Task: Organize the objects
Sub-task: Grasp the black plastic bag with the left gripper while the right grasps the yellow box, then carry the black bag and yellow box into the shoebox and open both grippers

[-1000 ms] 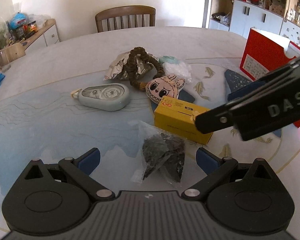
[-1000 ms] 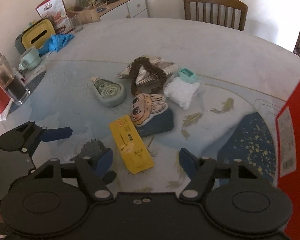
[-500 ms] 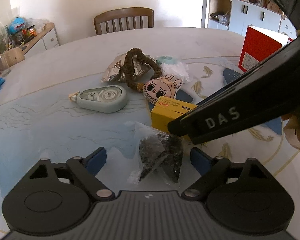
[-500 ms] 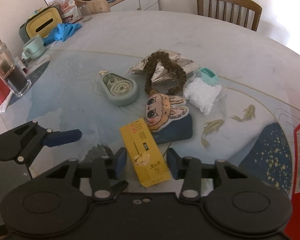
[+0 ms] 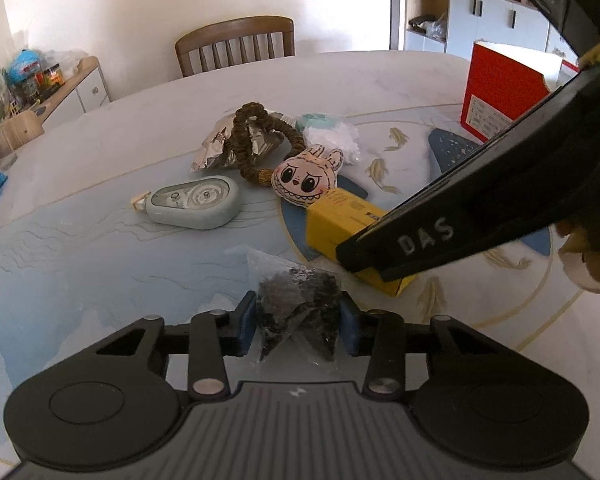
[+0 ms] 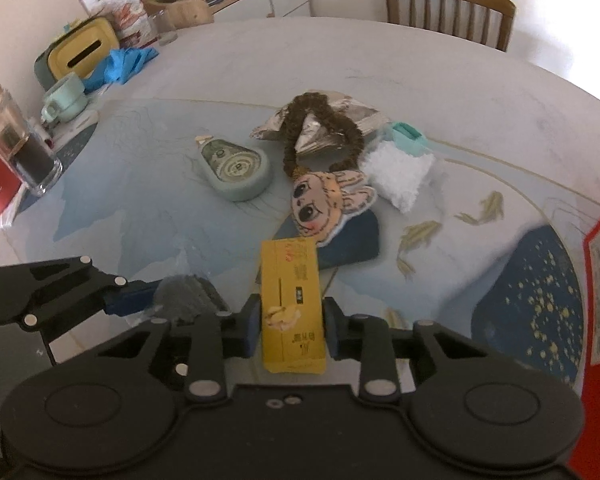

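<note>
Item 1. Left gripper (image 5: 298, 326): blue pads pressed against both sides of a clear plastic bag of dark granules (image 5: 296, 304), which sits between its fingers on the table (image 5: 100, 264).

Item 2. Right gripper (image 6: 290, 328): clamped on the near end of a yellow carton (image 6: 292, 300); the carton runs straight ahead of the fingers, its far end touching the cartoon-face plush (image 6: 328, 200). Red and dark print on the carton, too blurred to read.

Item 3. Beyond both grippers, unsorted: grey-green correction-tape dispenser (image 5: 194, 202), brown braided loop (image 5: 256, 140) lying over a foil packet (image 5: 220, 144), white fluffy packet (image 5: 332, 140). Far right of the left gripper: red box (image 5: 500, 88), label illegible.

Step, judged: both grasps made, lift not begun. Next move calls for raising each item clear of the neighbours, the carton drawn back from the plush, and carrying to a destination, possibly the red box.

Legible writing: "DAS" on the right gripper's side.
</note>
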